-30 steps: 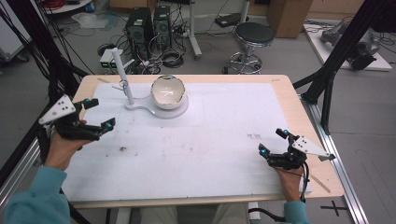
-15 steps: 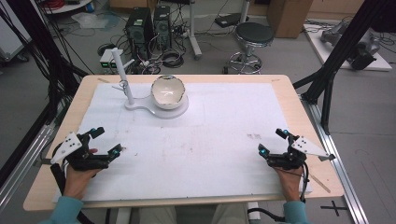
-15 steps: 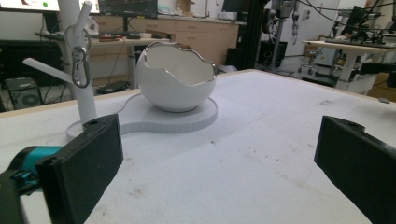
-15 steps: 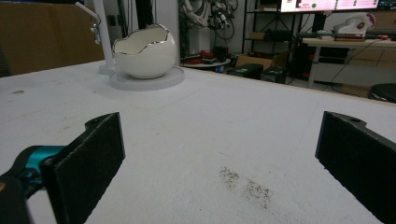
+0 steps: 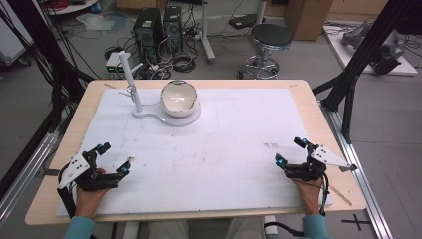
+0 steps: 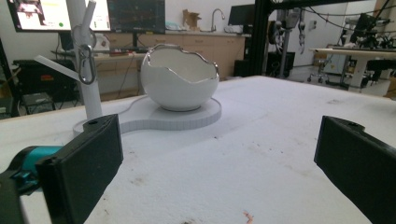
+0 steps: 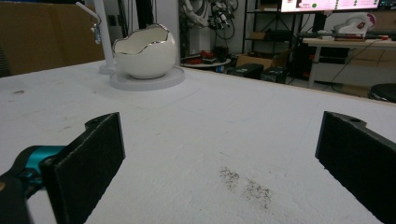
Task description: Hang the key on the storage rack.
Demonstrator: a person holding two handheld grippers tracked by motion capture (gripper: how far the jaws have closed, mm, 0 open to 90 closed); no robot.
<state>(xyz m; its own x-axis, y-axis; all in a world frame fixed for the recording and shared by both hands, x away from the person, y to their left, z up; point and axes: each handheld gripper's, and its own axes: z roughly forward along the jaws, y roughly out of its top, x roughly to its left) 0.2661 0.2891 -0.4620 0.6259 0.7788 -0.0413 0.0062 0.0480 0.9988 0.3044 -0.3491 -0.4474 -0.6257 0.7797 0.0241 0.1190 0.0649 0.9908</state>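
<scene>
Both tongs, left tongs (image 5: 113, 158) and right tongs (image 5: 290, 152), gape wide and empty; ahead stands a glossy white, jagged-rimmed eggshell-shaped ceramic bowl (image 5: 179, 98).

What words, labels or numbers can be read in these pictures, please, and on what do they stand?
No text can be read.
Left monitor: coloured panels, too blurred to read.
Dark monitor: fine lines of graphics, too small to read.
Screen in the right gripper view: pink and green marks, illegible.
Floor cross: a black tape "+" sign.
Egg-shaped bowl, stand, left tool, right tool: no lettering visible.
</scene>
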